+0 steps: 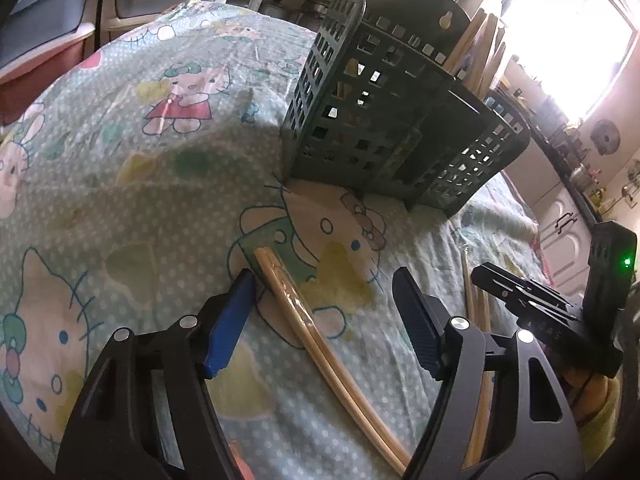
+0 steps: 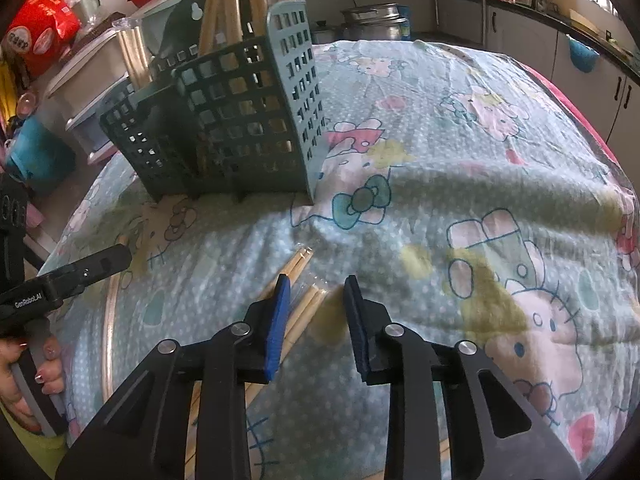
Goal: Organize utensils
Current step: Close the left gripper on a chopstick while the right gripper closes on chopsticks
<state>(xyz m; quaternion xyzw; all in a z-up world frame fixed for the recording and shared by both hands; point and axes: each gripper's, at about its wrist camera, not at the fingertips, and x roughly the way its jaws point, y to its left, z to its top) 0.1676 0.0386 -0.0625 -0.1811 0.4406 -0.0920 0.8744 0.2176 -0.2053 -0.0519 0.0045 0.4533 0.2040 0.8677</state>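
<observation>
A dark green slotted utensil basket (image 1: 384, 120) stands on a Hello Kitty cloth; it also shows in the right wrist view (image 2: 240, 120) with several wooden chopsticks (image 2: 232, 8) upright in it. My left gripper (image 1: 324, 300) is open over a wrapped pair of chopsticks (image 1: 304, 320) lying on the cloth between its fingers. My right gripper (image 2: 316, 304) is open just above two more wrapped chopstick pairs (image 2: 304, 308) on the cloth, empty. The right gripper's body (image 1: 540, 308) shows at the right of the left wrist view, the left gripper's body (image 2: 60, 284) at the left of the right wrist view.
The patterned cloth (image 2: 480, 160) covers a rounded table. Storage drawers (image 1: 60, 20) stand behind on one side, a kitchen counter with pots (image 2: 372, 20) and cabinets (image 2: 560, 60) on the other. More chopsticks (image 1: 476, 312) lie by the right gripper.
</observation>
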